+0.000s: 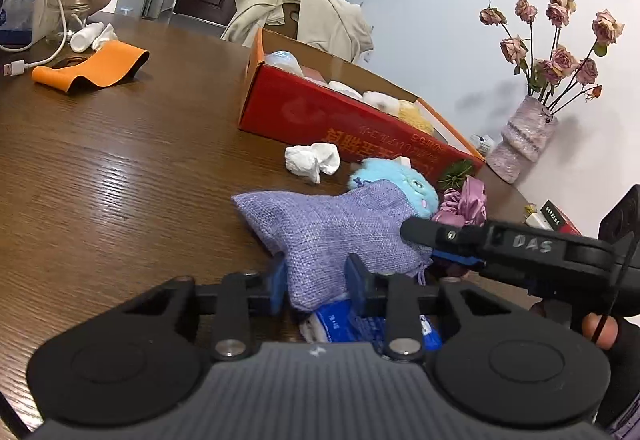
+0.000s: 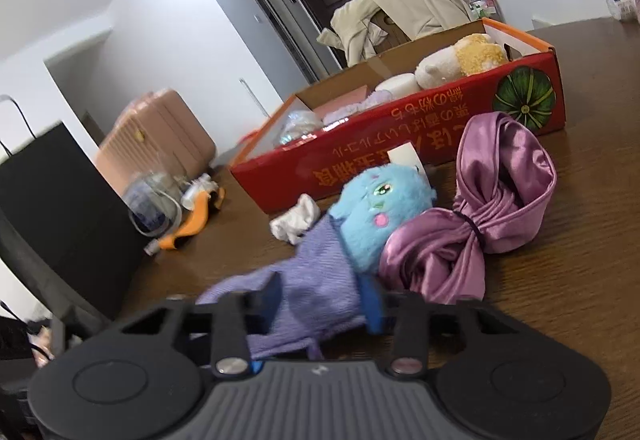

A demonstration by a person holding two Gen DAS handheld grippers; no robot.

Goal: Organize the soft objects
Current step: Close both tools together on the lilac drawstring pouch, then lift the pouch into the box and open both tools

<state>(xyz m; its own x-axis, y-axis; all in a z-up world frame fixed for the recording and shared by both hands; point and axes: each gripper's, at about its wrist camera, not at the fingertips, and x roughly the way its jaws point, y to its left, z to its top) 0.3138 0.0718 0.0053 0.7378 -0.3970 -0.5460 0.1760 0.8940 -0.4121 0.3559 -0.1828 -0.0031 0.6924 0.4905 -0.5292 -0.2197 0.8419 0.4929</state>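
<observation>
We see the left claw (image 1: 316, 286) clamped on the near end of a lilac woven pouch (image 1: 332, 224) lying on the brown surface (image 1: 120, 167), and the right claw (image 2: 324, 304) pinching the same pouch from its other side. A fluffy blue plush (image 2: 380, 215) pokes out of the pouch mouth, touching a purple satin bundle (image 2: 480, 215). Behind them the open red box (image 2: 400, 143) already holds a cream-and-yellow plush (image 2: 464, 59) and several pale soft items, with a crumpled white tissue (image 1: 312, 159) just in front.
</observation>
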